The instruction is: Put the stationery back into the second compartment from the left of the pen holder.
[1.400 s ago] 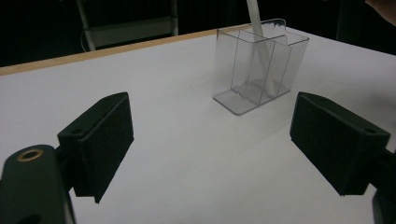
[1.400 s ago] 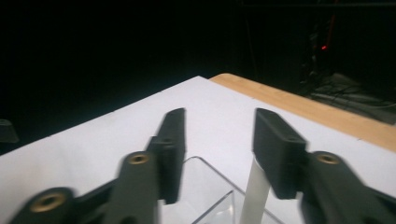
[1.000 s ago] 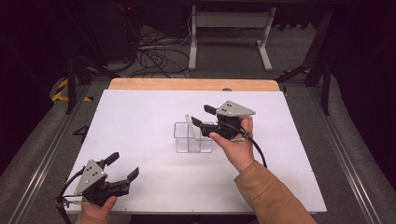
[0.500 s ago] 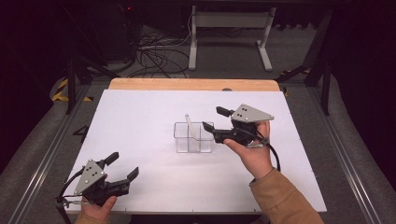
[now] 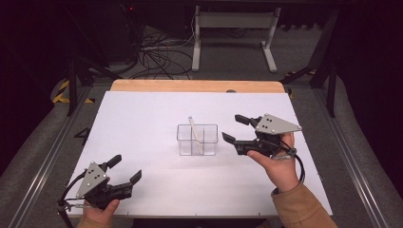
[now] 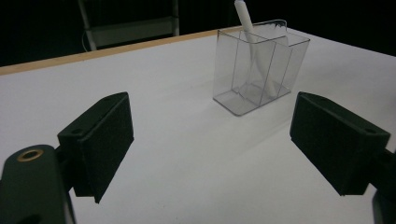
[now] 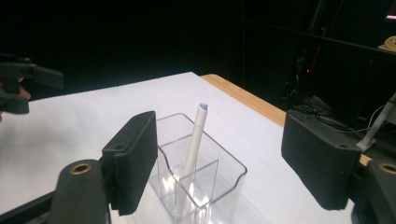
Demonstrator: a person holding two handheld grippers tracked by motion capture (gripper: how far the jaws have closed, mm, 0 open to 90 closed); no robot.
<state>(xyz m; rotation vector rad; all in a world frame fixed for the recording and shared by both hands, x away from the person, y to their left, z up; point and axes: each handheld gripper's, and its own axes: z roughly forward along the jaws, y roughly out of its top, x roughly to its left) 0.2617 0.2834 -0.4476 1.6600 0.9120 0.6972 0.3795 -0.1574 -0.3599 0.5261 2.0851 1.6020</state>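
At the near left corner of the white table top [image 5: 142, 118], the left gripper [image 5: 124, 170] rests low in the person's hand, its black jaws spread with nothing between them. Near the middle of the table stands the clear plastic box with inner dividers [image 5: 197, 140], and a slim white pen [image 5: 193, 128] leans upright in one compartment. Just right of the box, the right gripper [image 5: 235, 128] hovers apart from it; its jaws have just been opening and stand wide and empty.
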